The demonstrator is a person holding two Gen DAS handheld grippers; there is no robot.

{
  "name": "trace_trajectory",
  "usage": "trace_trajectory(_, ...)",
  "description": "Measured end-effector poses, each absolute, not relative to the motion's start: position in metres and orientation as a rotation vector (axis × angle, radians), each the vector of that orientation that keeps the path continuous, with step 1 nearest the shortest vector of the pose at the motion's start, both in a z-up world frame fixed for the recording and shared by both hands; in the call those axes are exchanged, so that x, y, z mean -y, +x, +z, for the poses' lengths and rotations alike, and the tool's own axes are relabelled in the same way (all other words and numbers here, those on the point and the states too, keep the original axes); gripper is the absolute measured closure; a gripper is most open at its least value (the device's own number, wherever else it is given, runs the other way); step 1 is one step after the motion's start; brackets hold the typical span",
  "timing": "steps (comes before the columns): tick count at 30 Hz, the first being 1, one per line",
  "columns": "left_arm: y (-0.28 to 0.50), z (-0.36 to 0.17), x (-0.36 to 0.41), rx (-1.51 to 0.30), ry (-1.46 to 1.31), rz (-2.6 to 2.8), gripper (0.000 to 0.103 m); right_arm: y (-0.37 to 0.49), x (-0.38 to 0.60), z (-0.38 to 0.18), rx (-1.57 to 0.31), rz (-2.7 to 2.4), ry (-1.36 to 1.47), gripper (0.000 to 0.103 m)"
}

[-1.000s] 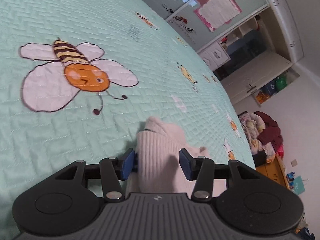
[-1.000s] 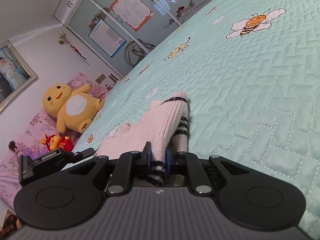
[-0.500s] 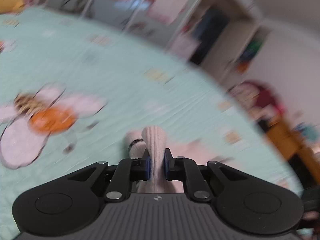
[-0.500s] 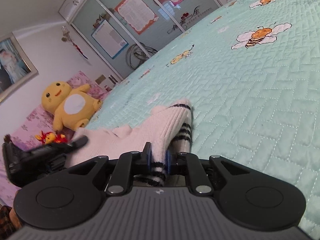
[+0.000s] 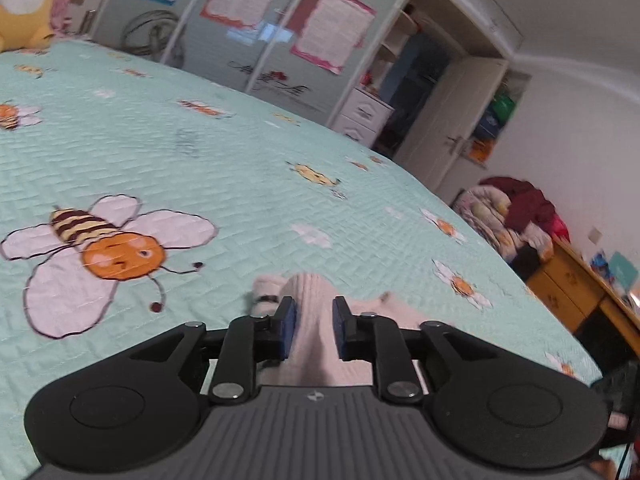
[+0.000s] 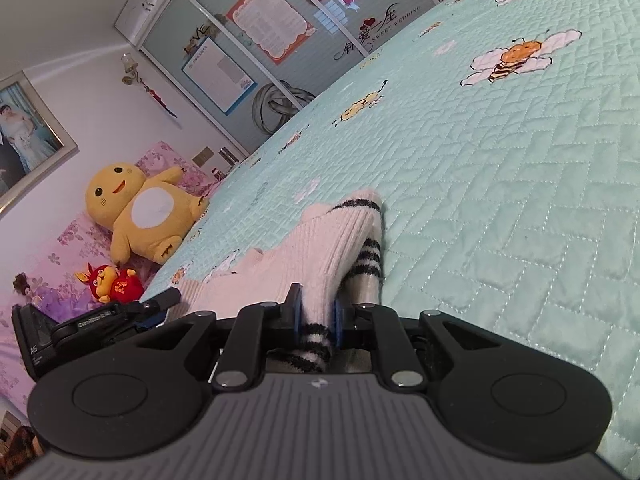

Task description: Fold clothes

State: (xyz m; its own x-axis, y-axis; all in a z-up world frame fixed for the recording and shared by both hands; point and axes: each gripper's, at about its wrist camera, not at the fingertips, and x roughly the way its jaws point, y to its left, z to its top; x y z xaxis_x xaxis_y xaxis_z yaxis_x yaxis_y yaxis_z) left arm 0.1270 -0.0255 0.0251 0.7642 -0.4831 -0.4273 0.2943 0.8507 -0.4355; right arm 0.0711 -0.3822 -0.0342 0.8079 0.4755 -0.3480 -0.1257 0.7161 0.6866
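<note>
Behind both grippers' bodies, sock ends hidden — grip points unseen

We see a cream ribbed knit garment with black-striped cuffs, bunched and lifted in a ridge off the mint bee quilt; one striped cuff hangs down, the far end rests on the quilt.

You have two grippers in view, the left gripper and the right gripper, each with one cream striped sock between its pads. Left of the right claw sit one yellow plush toy and one red plush toy; ahead of it lie two big winged bees on one quilt.
</note>
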Motion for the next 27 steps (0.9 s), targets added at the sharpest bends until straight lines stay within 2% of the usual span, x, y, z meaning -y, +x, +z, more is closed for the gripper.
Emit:
trace_trajectory(9,0.136,0.018,0.055,-0.583,-0.207,-0.516,0.082,0.072,0.385,-0.037,-0.536,0.364,0.733,0.088)
trace_trajectory(14,0.159,0.006,0.038,-0.651,-0.372,-0.552,0.081,0.073,0.384,-0.037,-0.535,0.366,0.737,0.087)
trace_trajectory(16,0.167,0.001,0.031,-0.692,-0.41,-0.561,0.078,0.073,0.385,-0.038,-0.536,0.368,0.741,0.087)
trace_trajectory(18,0.171,0.0,0.029,-0.731,-0.366,-0.517,0.082,0.073,0.385,-0.038,-0.536,0.368,0.741,0.087)
trace_trajectory(24,0.154,0.012,0.034,-0.686,-0.31,-0.494,0.082,0.07,0.385,-0.03,-0.528,0.359,0.699,0.084)
trace_trajectory(27,0.147,0.008,0.027,-0.642,-0.361,-0.49,0.085,0.061,0.375,-0.004,-0.473,0.341,0.541,0.082)
